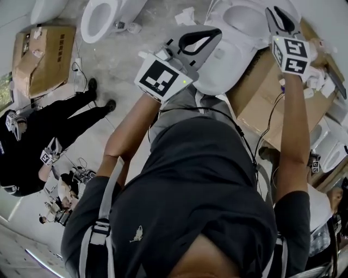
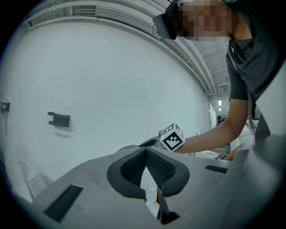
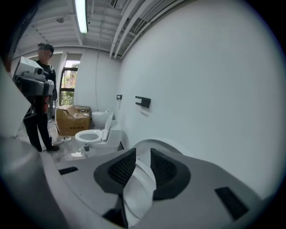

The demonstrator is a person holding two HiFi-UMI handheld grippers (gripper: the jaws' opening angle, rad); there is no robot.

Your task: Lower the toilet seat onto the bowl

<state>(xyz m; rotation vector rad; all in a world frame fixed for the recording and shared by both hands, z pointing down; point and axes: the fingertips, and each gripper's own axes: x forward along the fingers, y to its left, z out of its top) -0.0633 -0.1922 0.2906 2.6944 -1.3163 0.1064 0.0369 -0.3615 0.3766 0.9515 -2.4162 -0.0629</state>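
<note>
The white toilet [image 1: 228,65] stands in front of me on flattened cardboard. My right gripper [image 1: 276,13] reaches over its far right side. In the right gripper view a curved white seat rim [image 3: 140,179] runs up between the jaws of my right gripper [image 3: 143,155]. The jaws stand slightly apart and open around the rim. My left gripper [image 1: 217,33] hovers over the toilet's left side. In the left gripper view its pads meet at the tip, so my left gripper [image 2: 146,150] is shut on nothing.
A second toilet [image 1: 100,19] and a cardboard box [image 1: 43,54] stand at the far left. A person in black [image 1: 49,136] stands on the floor to the left. The flattened cardboard [image 1: 261,108] spreads out to the right. A pale wall [image 3: 201,89] is close behind the toilet.
</note>
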